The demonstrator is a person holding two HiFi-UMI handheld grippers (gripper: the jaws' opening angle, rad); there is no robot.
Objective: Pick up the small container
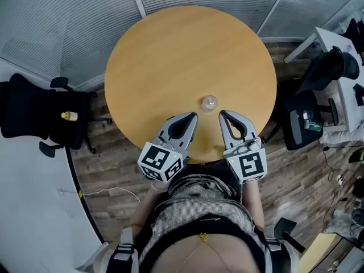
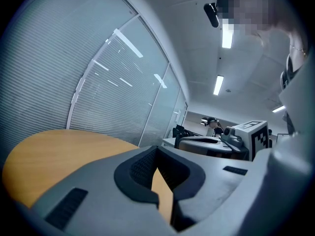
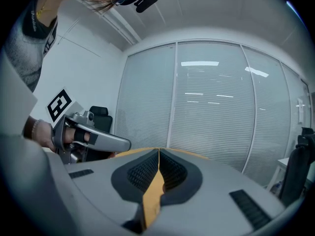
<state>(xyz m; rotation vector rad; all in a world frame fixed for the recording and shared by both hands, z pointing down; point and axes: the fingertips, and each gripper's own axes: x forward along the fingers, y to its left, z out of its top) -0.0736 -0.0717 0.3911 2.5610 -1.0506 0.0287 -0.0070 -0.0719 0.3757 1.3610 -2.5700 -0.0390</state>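
The small container (image 1: 209, 102) is a clear, round, low pot standing on the round wooden table (image 1: 187, 56) near its front edge. My left gripper (image 1: 193, 116) is shut and empty, its tip just below and left of the container, apart from it. On the other side my right gripper (image 1: 222, 114) is also shut with nothing held, its tip just below and right of the container. In the left gripper view the jaws (image 2: 157, 149) meet over the tabletop. The right gripper view shows the same closed tips (image 3: 158, 151). The container is not seen in either gripper view.
A black office chair (image 1: 34, 115) with a small yellow bottle (image 1: 69, 116) on it stands left of the table. Another black chair (image 1: 310, 118) and a white desk (image 1: 341, 50) are at the right. Glass walls with blinds (image 1: 68, 21) run behind the table.
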